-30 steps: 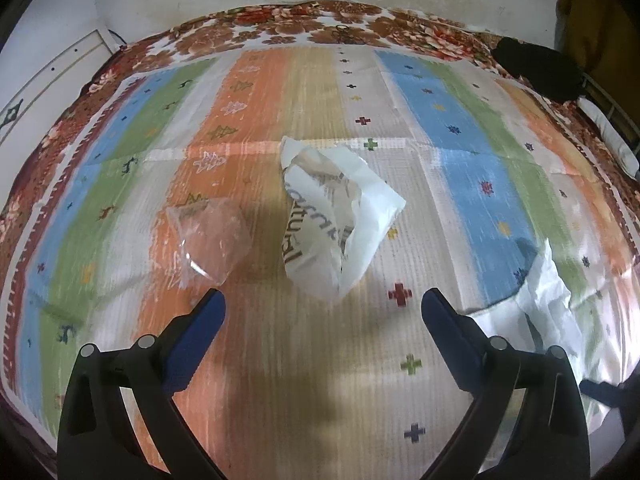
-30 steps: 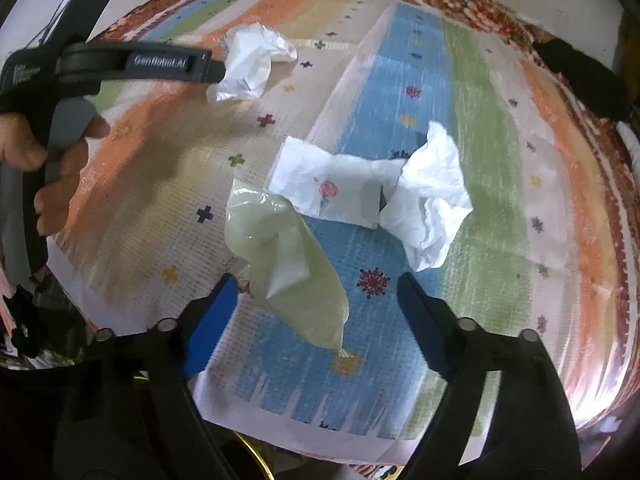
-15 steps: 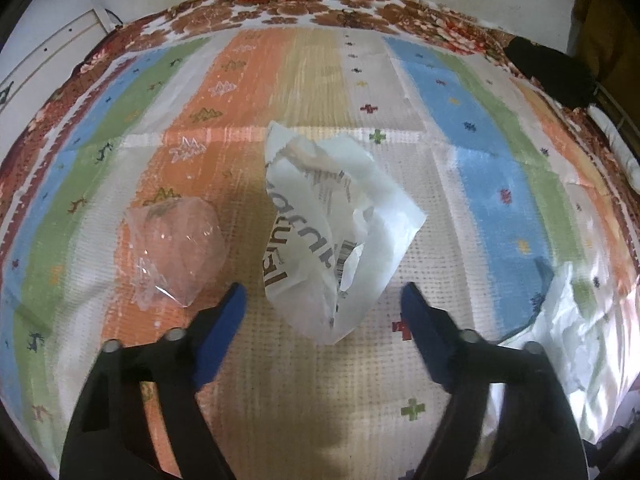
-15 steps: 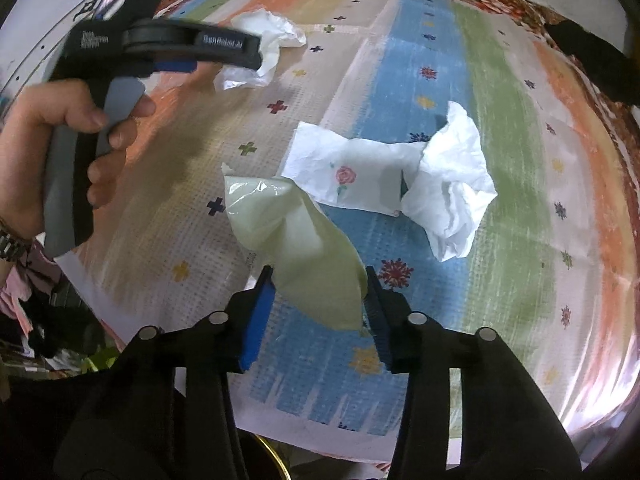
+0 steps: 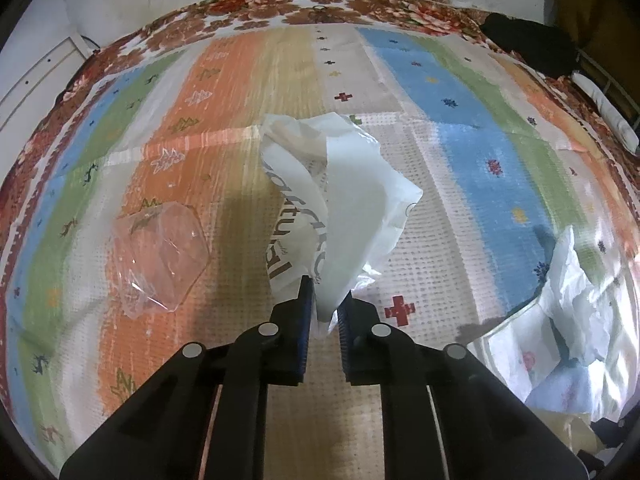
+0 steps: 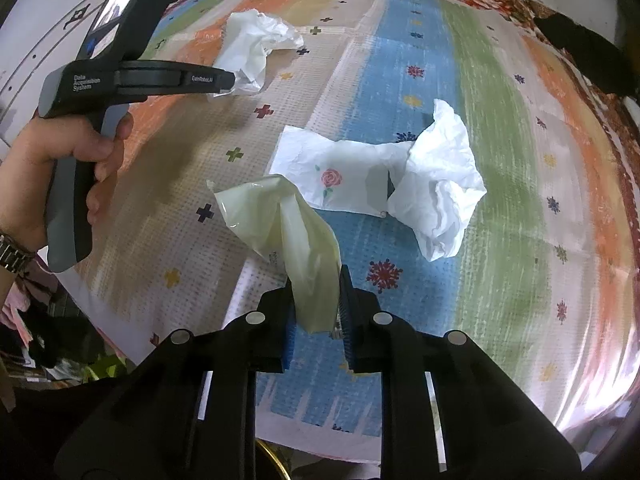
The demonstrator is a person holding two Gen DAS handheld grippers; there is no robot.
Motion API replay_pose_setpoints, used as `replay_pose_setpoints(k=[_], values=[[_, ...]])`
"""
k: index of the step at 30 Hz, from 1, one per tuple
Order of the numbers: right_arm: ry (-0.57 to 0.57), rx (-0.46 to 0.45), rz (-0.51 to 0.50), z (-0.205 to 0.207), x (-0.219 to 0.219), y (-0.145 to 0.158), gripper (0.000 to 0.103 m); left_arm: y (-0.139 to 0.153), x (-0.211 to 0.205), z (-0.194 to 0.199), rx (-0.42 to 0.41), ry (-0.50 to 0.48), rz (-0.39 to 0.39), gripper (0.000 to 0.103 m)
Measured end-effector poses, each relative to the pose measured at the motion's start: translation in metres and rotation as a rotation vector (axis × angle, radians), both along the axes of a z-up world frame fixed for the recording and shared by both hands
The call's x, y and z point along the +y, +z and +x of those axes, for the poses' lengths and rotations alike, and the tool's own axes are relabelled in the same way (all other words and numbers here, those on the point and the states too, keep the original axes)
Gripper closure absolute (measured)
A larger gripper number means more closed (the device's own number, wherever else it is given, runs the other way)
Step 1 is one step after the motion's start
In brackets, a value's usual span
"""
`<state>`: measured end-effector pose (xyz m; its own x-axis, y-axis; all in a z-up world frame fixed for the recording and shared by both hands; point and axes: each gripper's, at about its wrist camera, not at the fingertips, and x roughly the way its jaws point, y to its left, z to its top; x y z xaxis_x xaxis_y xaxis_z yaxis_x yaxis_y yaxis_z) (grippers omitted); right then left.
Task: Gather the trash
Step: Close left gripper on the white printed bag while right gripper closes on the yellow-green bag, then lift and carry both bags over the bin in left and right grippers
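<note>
On a striped woven mat [image 5: 460, 160] spread over a floral-bordered bed [image 5: 280, 4], several pieces of trash are laid out. At far left in the left wrist view, a crumpled clear plastic wrapper [image 5: 158, 256] is seen flat on the orange stripe, apart from everything else. Just right of it, a white printed plastic bag [image 5: 340, 200] is pinched at its near end by the left gripper [image 5: 325, 294], whose jaws have just been closing and are now clenched on the bag's tip. In the right wrist view, the person's hand [image 6: 56, 160] is seen at left around the left gripper's handle, a wristwatch [image 6: 12, 254] at the wrist. Toward the centre, a pale yellow-green plastic bag [image 6: 288, 232] is clamped between the blue pads of the right gripper [image 6: 316, 300], whose jaws have just been closing and now press on the bag's lower end. Just beyond it, a white tissue wrapper with a rose print [image 6: 332, 176] is lying flat, touched on its right by a crumpled white paper [image 6: 440, 188]. A dark object [image 6: 580, 56] is seen at the far right edge; what it is cannot be told.
</note>
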<state>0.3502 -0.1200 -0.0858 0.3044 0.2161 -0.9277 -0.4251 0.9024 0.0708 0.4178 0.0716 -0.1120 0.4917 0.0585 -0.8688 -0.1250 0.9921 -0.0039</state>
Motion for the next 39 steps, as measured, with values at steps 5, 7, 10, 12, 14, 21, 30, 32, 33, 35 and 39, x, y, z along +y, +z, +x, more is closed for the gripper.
replay_pose_setpoints(k=[5,7,10,12,14,21,30,32,33,35,39], values=[[-0.006,-0.002,0.018,0.001,-0.002,0.003,0.088,0.009,-0.005,-0.005,-0.007,-0.022,-0.017,0.093],[-0.005,-0.005,0.025,0.001,-0.001,0.006,0.088,0.010,-0.007,-0.008,-0.003,-0.038,-0.026,0.093],[-0.005,-0.006,0.038,0.001,-0.001,0.010,0.088,0.012,-0.009,-0.018,0.006,-0.044,-0.022,0.094],[-0.008,-0.009,0.047,0.001,-0.002,0.013,0.088,0.015,-0.008,-0.027,0.007,-0.033,-0.035,0.094],[-0.016,-0.018,0.050,0.001,-0.004,0.016,0.088,0.020,-0.008,-0.034,0.007,-0.023,-0.041,0.094],[-0.022,-0.061,0.034,-0.007,-0.013,0.024,0.088,0.042,-0.017,-0.054,-0.002,-0.026,-0.047,0.095],[-0.077,-0.106,0.079,-0.023,-0.032,0.048,0.088,0.062,-0.018,-0.085,-0.016,-0.042,-0.046,0.095],[-0.077,-0.111,0.084,-0.027,-0.033,0.052,0.088,0.064,-0.015,-0.092,-0.017,-0.039,-0.057,0.095],[-0.081,-0.115,0.093,-0.028,-0.035,0.055,0.088,0.066,-0.014,-0.096,-0.017,-0.034,-0.067,0.095],[-0.093,-0.120,0.112,-0.030,-0.038,0.060,0.088,0.071,-0.011,-0.104,-0.018,-0.019,-0.091,0.095],[-0.109,-0.122,0.138,-0.033,-0.045,0.067,0.088,0.084,-0.011,-0.122,-0.038,-0.008,-0.122,0.095]])
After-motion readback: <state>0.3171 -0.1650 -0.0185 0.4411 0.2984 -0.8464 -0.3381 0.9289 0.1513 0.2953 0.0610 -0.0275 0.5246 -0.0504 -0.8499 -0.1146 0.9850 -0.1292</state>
